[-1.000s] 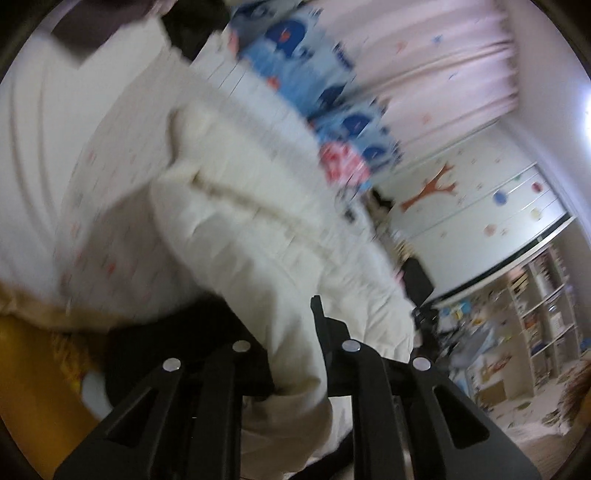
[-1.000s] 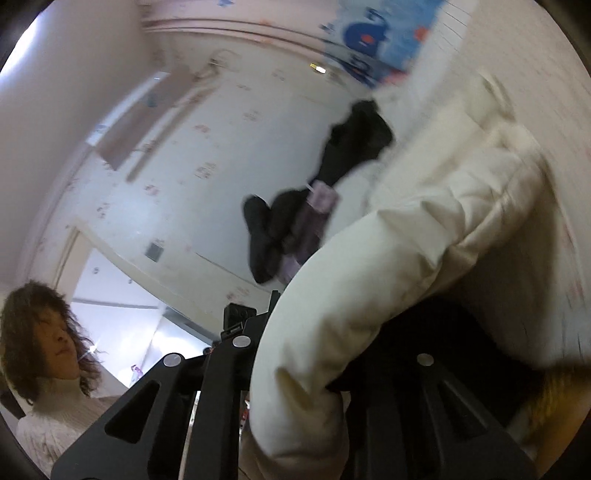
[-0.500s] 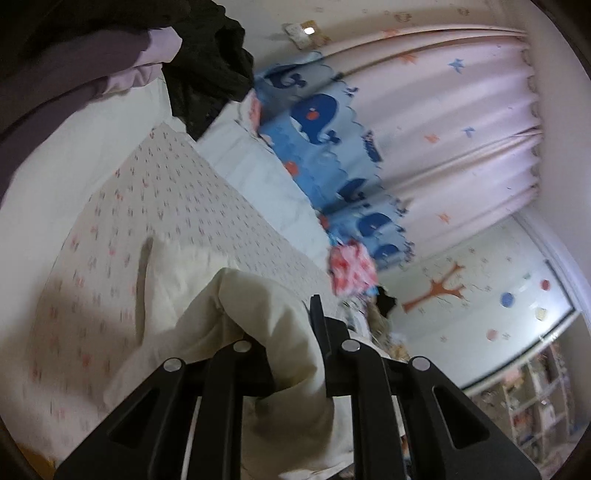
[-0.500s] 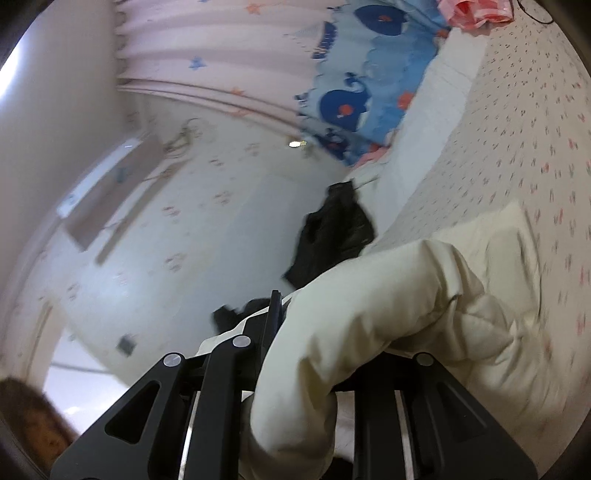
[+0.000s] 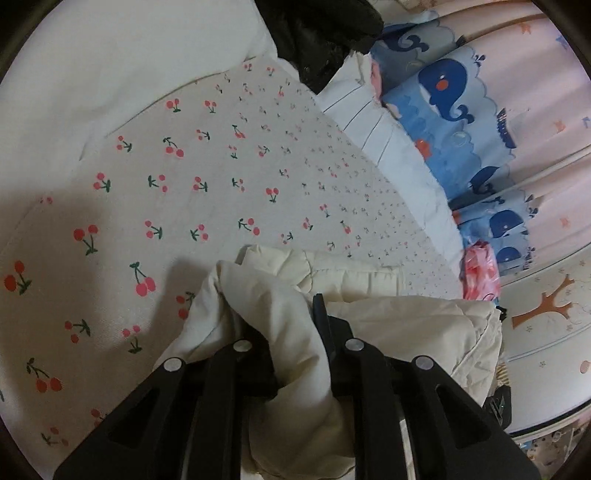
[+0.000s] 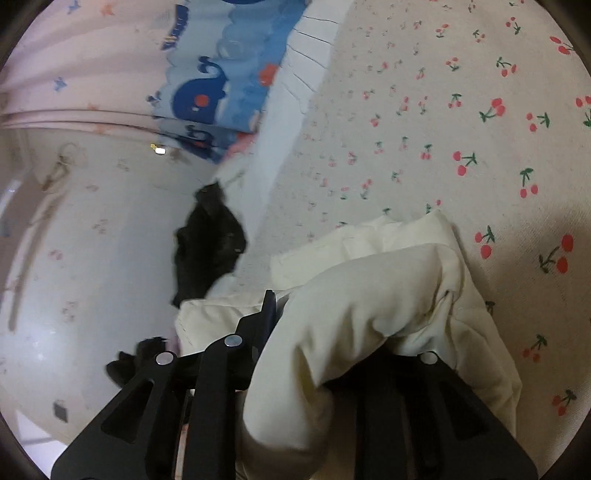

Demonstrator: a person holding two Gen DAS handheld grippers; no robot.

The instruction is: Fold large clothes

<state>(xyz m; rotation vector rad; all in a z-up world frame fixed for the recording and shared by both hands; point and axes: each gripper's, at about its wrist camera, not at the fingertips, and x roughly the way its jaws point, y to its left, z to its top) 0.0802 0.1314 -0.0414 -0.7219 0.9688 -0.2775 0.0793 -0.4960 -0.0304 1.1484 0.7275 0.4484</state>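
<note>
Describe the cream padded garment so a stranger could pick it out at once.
Start at the bed with the cherry-print sheet. At its near edge lies the cream padded garment, puffy and quilted, bunched between both grippers' fingers. It is the only plain cream bundle; the other clothes are a black heap by the whale curtain.

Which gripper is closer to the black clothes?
Right, probably. Black clothes lie just beside the right gripper; from the left gripper they sit far across the sheet. Both are opening, jacket between the fingers.
</note>
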